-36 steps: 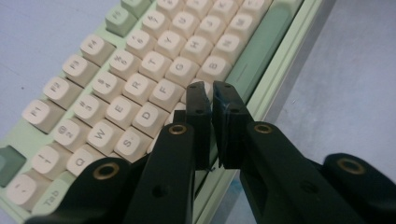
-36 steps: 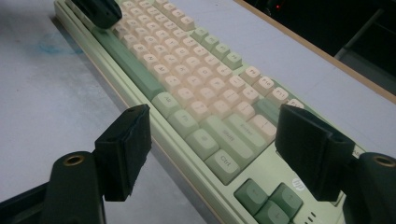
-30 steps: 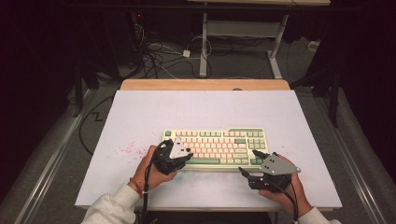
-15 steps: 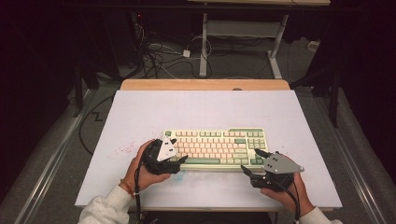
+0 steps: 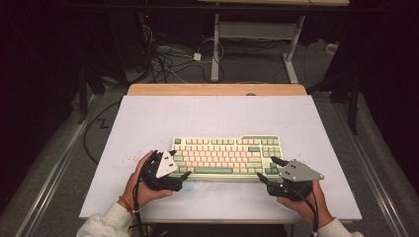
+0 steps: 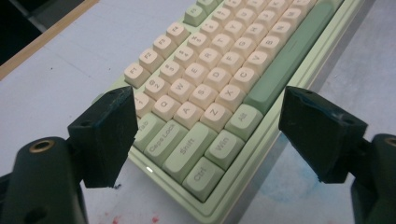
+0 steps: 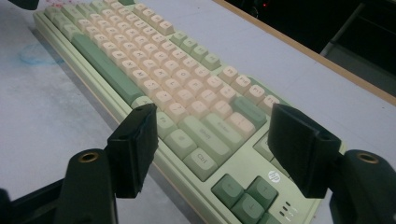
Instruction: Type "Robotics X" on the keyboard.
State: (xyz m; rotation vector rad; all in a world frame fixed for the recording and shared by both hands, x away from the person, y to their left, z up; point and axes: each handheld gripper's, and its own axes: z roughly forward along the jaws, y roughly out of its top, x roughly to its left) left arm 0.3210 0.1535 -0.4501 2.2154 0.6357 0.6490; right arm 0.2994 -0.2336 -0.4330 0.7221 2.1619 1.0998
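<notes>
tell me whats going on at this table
A person holds a black two-jaw gripper in each hand at a pale green and cream keyboard on a white table. The left gripper, whose jaws have just been opening, stands at the keyboard's left end, over its near corner. The right gripper, jaws closing slightly, straddles the right near corner. Neither grips it yet.
</notes>
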